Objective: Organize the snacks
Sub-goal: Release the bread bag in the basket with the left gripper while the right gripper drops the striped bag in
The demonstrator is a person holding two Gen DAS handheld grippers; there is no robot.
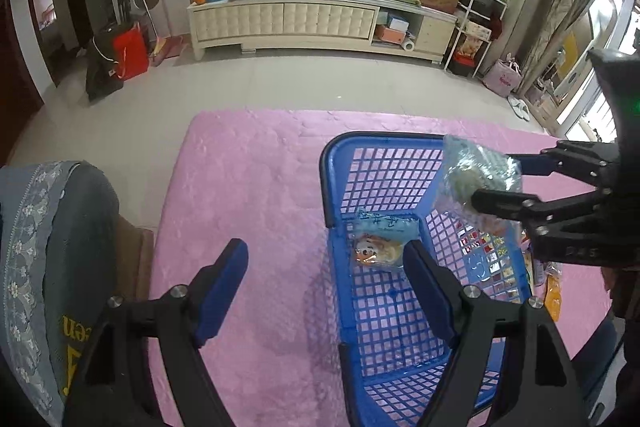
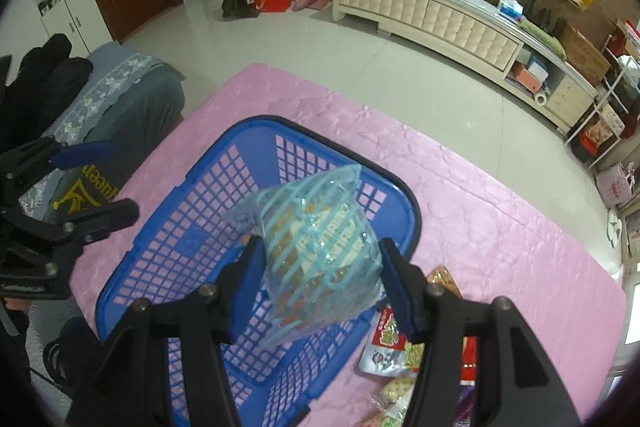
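A blue lattice basket (image 1: pixel 356 141) (image 2: pixel 256 125) sits on a pink cloth. My right gripper (image 2: pixel 320 263) (image 1: pixel 492 179) is shut on a clear snack bag with light-blue stripes (image 2: pixel 316 247) (image 1: pixel 468 171), held over the basket's right side. One snack packet with a cartoon face (image 1: pixel 380 241) lies on the basket floor. My left gripper (image 1: pixel 324 271) (image 2: pixel 96 179) hovers open over the basket's left wall, nothing between its fingers. More snack packets (image 2: pixel 394 347) (image 1: pixel 554 291) lie on the cloth to the right of the basket.
The pink cloth (image 1: pixel 248 187) covers the table. A grey-blue draped seat (image 1: pixel 44 251) stands at the left. Beyond is tiled floor with a cream cabinet (image 1: pixel 304 19) along the wall, and a red bag (image 1: pixel 130 51) at its left.
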